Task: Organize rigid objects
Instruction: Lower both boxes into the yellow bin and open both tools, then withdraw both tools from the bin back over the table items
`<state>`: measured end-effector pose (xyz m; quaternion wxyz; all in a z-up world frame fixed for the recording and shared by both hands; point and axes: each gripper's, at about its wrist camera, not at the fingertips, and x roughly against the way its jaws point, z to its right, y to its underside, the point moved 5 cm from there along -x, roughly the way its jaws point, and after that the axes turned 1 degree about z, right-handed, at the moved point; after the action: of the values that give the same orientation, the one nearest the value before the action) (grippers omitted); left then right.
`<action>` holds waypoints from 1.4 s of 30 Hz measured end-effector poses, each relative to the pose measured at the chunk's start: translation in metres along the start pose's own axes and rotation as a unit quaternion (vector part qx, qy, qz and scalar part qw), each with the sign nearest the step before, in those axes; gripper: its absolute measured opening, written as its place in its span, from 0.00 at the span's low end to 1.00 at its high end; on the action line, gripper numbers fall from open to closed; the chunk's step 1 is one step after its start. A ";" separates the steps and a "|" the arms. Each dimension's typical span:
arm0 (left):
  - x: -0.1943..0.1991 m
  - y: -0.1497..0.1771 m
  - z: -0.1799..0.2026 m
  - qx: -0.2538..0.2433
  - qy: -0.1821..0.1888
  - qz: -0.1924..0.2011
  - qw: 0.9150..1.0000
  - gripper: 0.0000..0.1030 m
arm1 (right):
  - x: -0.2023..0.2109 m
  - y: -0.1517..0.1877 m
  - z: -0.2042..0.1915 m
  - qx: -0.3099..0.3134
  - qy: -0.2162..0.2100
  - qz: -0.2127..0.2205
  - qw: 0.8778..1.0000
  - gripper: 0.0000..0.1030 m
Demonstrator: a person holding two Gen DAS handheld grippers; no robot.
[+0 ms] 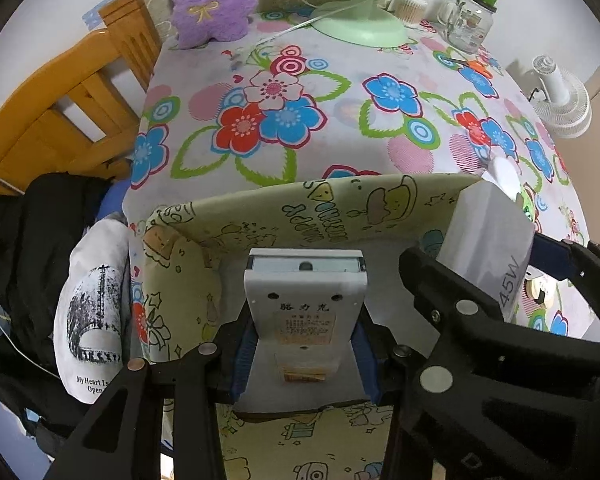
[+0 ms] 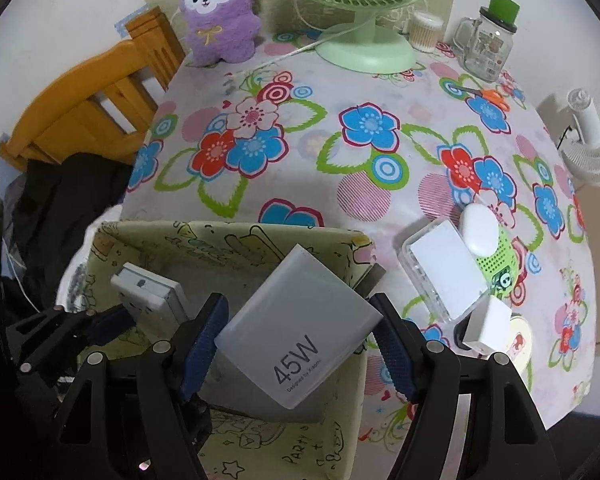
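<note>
both my grippers hang over the box [image 1: 228, 224], the yellow-green fabric one with cartoon prints, sitting at the near left corner of the surface [image 1: 340, 92] with its flowered cloth.

my left gripper [image 1: 306, 354] points almost straight down and is clamped on the grey device [image 1: 306, 284], a flat pale slab with a printed label on its back; the blue pads press both its sides. the device stands upright inside the box, near the back wall. in the right view i see it [image 2: 148, 288] leaning in the box's left part, with the left gripper [image 2: 112, 326] on it.

my right gripper [image 2: 300, 350] grips the charger [image 2: 300, 320], a grey-white block marked "45w", blue pads tight on its two sides. it sits tilted over the box's right side, prongs toward the far right rim. in the left view the charger [image 1: 488, 240] shows at the box's right corner, in the right gripper [image 1: 496, 276].

outside the box, to its right on the surface: a clear case [image 2: 444, 272] with a white block in it, a white pebble-shaped case [image 2: 480, 226] on a green perforated thing [image 2: 496, 260], and a small white cube [image 2: 488, 326].

at the far edge stand a purple plush [image 2: 220, 12], a green fan [image 2: 364, 48] and a glass mug [image 2: 488, 48] with a green lid.
</note>
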<state>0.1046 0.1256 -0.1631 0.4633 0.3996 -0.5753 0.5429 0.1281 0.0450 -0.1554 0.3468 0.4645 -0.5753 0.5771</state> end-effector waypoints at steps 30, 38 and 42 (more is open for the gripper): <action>-0.022 0.016 0.015 -0.006 -0.012 -0.022 1.000 0.85 | -0.032 0.027 0.025 -0.005 0.005 -0.061 0.998 0.55; -0.024 0.016 0.022 0.000 -0.007 -0.029 1.000 0.85 | -0.025 0.026 0.029 0.007 0.019 -0.045 0.999 0.12; -0.025 0.014 0.030 0.002 -0.003 -0.028 1.000 0.85 | -0.025 0.023 0.037 0.015 0.012 -0.050 0.999 0.12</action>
<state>0.0945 0.0958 -0.1898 0.4762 0.4181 -0.5642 0.5292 0.1199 0.0100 -0.1903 0.3751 0.4908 -0.5383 0.5733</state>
